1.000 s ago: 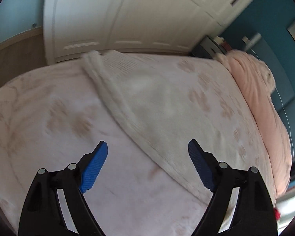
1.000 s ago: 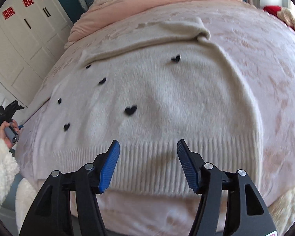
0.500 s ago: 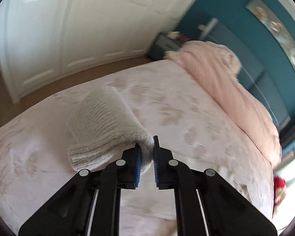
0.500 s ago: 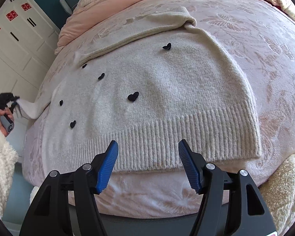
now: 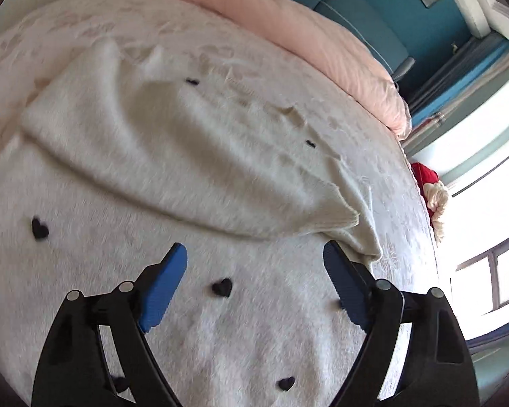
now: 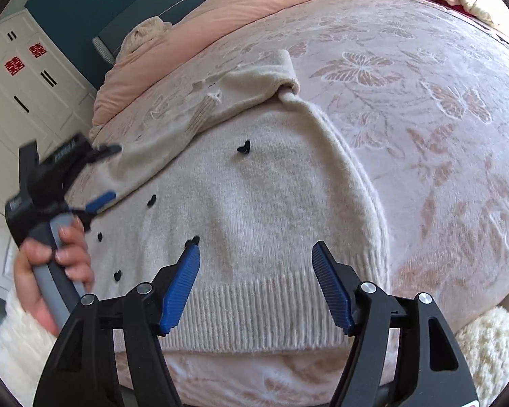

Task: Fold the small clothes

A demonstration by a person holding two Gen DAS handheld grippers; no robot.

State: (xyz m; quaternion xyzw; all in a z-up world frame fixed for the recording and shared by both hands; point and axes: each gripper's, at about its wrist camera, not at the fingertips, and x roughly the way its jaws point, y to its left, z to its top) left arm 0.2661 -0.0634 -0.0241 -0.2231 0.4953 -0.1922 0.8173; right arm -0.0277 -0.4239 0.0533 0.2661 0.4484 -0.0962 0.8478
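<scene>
I am holding my left tongs (image 5: pixel 254 288) just above a cream sweater (image 5: pixel 186 156) that is lying spread on the bed (image 6: pixel 441 108), and their blue pads are standing wide apart with nothing between them. One sleeve (image 5: pixel 173 146) is lying folded across the body of the sweater, its cuff end (image 5: pixel 353 217) resting just ahead of my right-hand pad. Small black hearts (image 5: pixel 221 286) are dotting the knit, one sitting right between the pads. In the view from my other hand, my right tongs (image 6: pixel 256 285) are hanging over the ribbed hem (image 6: pixel 254 318) at the near edge of the bed, also spread apart and gripping nothing. From there my left hand (image 6: pixel 51 271) is showing at the left side, wrapped around the grey handle of the left tongs (image 6: pixel 100 176), with a fluffy white cuff at the wrist. The bed cover is pale pink with a butterfly pattern (image 6: pixel 359 68). A peach duvet (image 6: pixel 241 10) is lying bunched along the far side of the bed, against a teal headboard (image 6: pixel 146 10). White wardrobe doors (image 6: pixel 20 84) with red stickers are standing to the left.
</scene>
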